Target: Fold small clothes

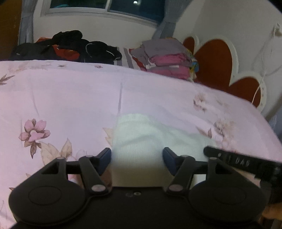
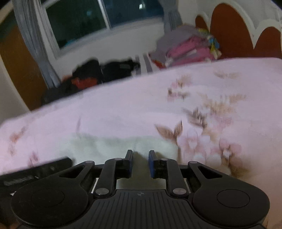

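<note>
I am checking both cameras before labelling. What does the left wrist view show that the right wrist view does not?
Only the left wrist view: the left hand-held gripper with jaws apart around the near end of the white garment, and a sharp pink flower print on the bedspread.

Only the right wrist view: the right hand-held gripper, jaws narrow, white cloth showing in the gap; whether it is pinched, I cannot tell.

Both: the pink bedspread, the folded pile, the dark clothes heap, the window, and the red headboard.
</note>
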`<state>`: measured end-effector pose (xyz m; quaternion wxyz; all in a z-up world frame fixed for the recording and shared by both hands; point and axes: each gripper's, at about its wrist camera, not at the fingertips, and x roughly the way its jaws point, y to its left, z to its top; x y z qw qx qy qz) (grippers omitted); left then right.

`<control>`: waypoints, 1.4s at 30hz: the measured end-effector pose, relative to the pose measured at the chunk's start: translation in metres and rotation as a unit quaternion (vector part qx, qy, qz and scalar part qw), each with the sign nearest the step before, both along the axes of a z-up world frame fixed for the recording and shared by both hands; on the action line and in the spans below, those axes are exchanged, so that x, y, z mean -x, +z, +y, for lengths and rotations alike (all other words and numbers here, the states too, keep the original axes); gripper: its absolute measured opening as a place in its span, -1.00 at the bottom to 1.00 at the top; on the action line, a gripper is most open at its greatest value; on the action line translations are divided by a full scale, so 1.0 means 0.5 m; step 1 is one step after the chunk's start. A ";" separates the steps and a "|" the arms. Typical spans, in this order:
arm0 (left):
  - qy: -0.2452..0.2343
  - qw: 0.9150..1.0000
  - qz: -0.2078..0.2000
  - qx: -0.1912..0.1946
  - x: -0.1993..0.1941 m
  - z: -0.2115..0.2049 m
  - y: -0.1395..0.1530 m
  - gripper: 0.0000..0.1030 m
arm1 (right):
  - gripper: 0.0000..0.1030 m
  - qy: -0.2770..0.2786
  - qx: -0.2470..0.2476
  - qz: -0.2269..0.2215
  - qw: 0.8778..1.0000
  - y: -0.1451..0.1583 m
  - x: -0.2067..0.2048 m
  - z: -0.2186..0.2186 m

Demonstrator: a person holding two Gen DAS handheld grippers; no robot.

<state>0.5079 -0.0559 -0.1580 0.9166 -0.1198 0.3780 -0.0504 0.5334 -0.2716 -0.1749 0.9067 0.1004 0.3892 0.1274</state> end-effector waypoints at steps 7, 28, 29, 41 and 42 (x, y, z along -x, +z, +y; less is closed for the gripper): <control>-0.018 1.000 -0.010 -0.008 0.052 -0.003 0.041 0.23 | -0.64 0.022 -0.016 -0.024 0.999 0.055 0.078 -0.002; -0.059 0.997 0.039 -0.016 0.152 -0.021 0.020 0.30 | -0.64 0.025 0.057 -0.020 0.998 0.038 0.239 0.037; -0.061 0.997 0.041 -0.015 0.154 -0.019 0.021 0.30 | -0.64 0.022 0.052 -0.023 0.998 0.048 0.245 0.038; -0.099 0.993 0.060 -0.004 0.211 -0.003 0.005 0.30 | -0.63 0.013 0.053 -0.013 0.998 0.066 0.363 0.050; -0.103 0.993 0.062 -0.003 0.216 -0.002 0.003 0.30 | -0.63 0.013 0.058 -0.010 0.998 0.064 0.371 0.053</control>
